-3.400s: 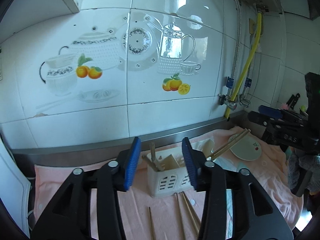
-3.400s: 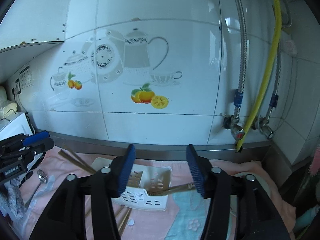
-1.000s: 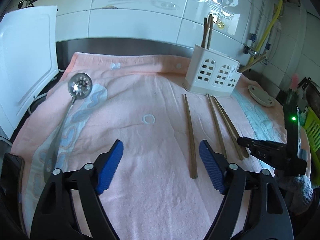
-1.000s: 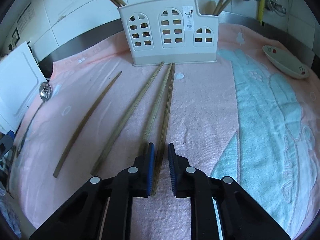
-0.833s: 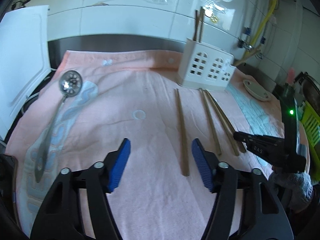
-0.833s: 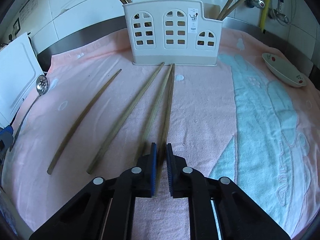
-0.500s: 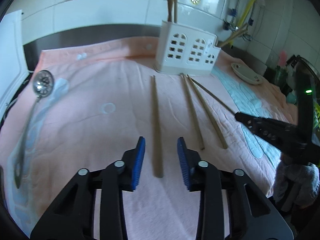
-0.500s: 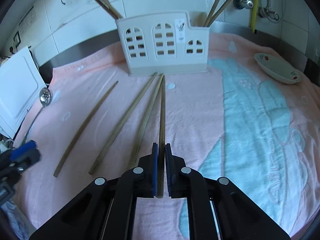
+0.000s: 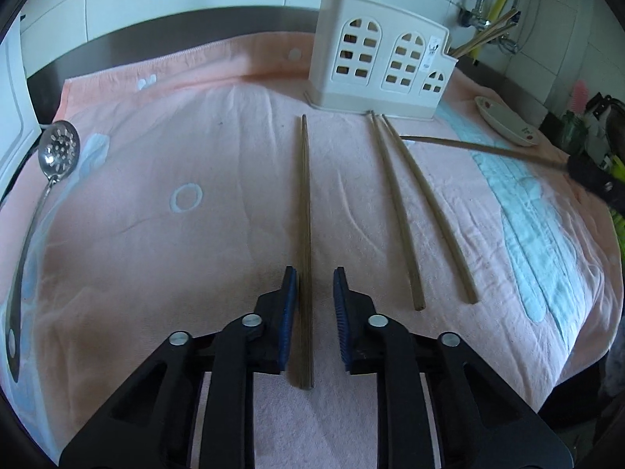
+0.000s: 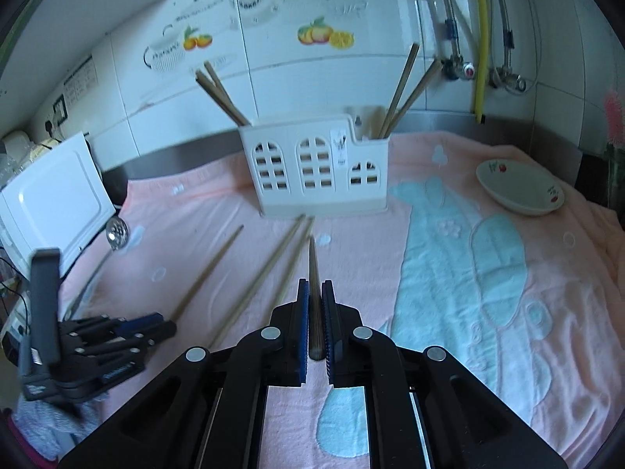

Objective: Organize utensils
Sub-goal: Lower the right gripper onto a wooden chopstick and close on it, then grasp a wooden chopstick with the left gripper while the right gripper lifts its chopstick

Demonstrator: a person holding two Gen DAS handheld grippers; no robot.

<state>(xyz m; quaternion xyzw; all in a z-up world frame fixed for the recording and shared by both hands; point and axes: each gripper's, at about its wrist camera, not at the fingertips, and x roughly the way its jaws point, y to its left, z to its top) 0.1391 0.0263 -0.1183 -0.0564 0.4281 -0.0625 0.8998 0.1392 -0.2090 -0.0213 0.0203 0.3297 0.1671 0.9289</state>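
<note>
- Now the left gripper straddles a chopstick lying on the pink towel; its jaws have just been closing, the right pad not touching.
- Right gripper is clamped on another chopstick, lifted and pointing toward the white holder.

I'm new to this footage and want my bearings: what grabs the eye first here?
The right tongs are shut on a chopstick, lifted off the pink towel and pointing at the white holder, which has chopsticks in both ends. The left tongs have just been closing around another chopstick lying on the towel, two more beside it.
</note>
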